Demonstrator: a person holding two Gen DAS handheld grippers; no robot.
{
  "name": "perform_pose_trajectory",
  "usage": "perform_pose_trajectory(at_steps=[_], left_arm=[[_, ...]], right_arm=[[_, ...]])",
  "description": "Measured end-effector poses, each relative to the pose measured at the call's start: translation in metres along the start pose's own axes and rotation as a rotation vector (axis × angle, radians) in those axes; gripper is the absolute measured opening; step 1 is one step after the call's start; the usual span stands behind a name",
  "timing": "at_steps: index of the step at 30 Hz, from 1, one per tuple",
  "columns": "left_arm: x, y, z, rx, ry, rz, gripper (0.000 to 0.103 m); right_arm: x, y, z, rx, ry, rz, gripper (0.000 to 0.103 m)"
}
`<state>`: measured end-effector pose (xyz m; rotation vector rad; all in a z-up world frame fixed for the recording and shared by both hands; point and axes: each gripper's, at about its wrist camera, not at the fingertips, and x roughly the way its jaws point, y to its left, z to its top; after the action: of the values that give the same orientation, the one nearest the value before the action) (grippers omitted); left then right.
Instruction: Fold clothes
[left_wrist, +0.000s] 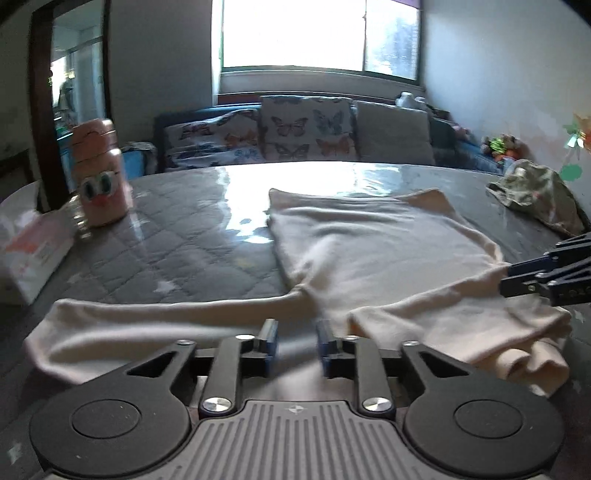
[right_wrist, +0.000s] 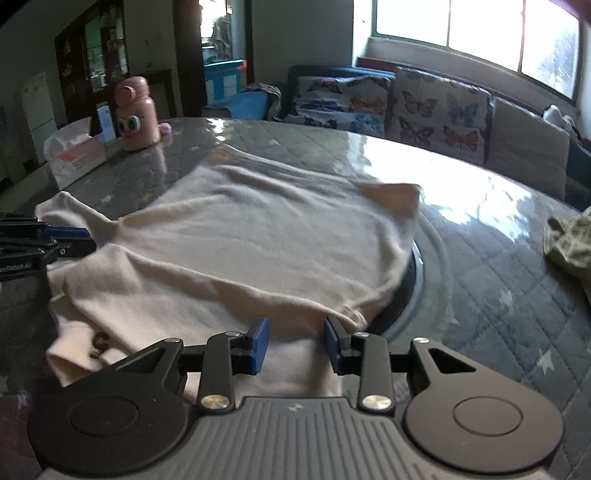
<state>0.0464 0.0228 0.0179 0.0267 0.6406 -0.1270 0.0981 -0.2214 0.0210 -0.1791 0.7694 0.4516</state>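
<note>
Cream shirt (right_wrist: 258, 229) lies spread on the table (right_wrist: 498, 280), one sleeve (left_wrist: 461, 317) folded across, the other (left_wrist: 155, 317) stretched out. Both grippers, left (left_wrist: 295, 341) and right (right_wrist: 295, 343), hover apart, empty. Sleeve-folding stage, I'd say; next, pinch that outstretched sleeve.

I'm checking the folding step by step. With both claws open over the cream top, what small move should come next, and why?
Probably close the left claw on the long sleeve that trails sideways from the cream top, then carry it over the body. Both claws stand open, the right claw holds nothing, and that sleeve lies unfolded on the table.
</note>
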Motion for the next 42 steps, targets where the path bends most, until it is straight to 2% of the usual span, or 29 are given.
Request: perform_pose_trajectory(at_steps=[9,17,22,27,42], left_arm=[[-0.013,0.061,-0.003,-0.159,0.003,0.183,0.043],[-0.022,0.100,-0.011,-0.250,0.002,0.260,0.048],[-0.021,0.115,-0.012,-0.311,0.005,0.277,0.048],[-0.019,0.124,-0.013,-0.362,0.006,0.298,0.048],[-0.023,0.144,-0.019,-0.512,-0.030,0.403,0.046]], right_arm=[[0.012,0.063,0.021,-0.117,-0.005,0.158,0.033],[0.028,0.113,0.024,-0.219,0.020,0.232,0.033],[0.020,0.123,0.025,-0.261,-0.002,0.228,0.033],[0.032,0.120,0.027,-0.210,0.018,0.222,0.032],[0.017,0.108,0.023,-0.183,-0.009,0.218,0.033]])
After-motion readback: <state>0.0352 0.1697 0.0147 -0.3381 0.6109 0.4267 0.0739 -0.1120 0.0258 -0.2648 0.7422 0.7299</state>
